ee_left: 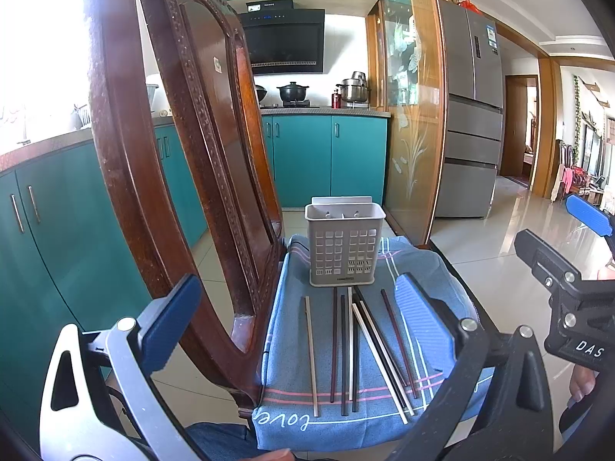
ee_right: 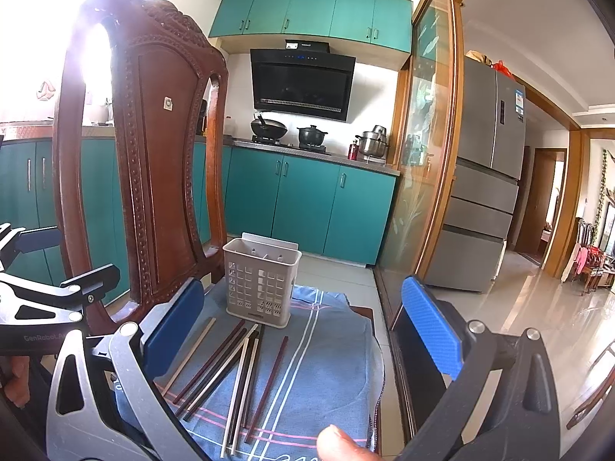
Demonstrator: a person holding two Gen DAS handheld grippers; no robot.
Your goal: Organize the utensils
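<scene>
Room: kitchen with teal cabinets [ee_right: 307, 199], a black range hood [ee_right: 301, 86], pots on the stove, a steel fridge [ee_right: 488, 176] at right.
Surface: wooden chair [ee_right: 153, 146] seat covered by a blue cloth [ee_left: 292, 349] with pink and white stripes.
Holder: grey perforated utensil holder [ee_left: 344, 247] stands upright at the far end of the cloth; nothing shows inside it.
Chopsticks: loose chopsticks [ee_left: 355, 349] lie flat on the cloth just in front of the holder.
Axis: long axes run roughly from the holder toward the cameras; several cross or overlap in the middle.
Look: slim straight sticks, some cream, some black, some dark red-brown; one cream stick lies apart at the left.
Left claw [ee_left: 296, 322]: spread wide, holding nothing, above the near cloth.
Right claw [ee_right: 303, 330]: spread wide, holding nothing, over the chopsticks.
</scene>
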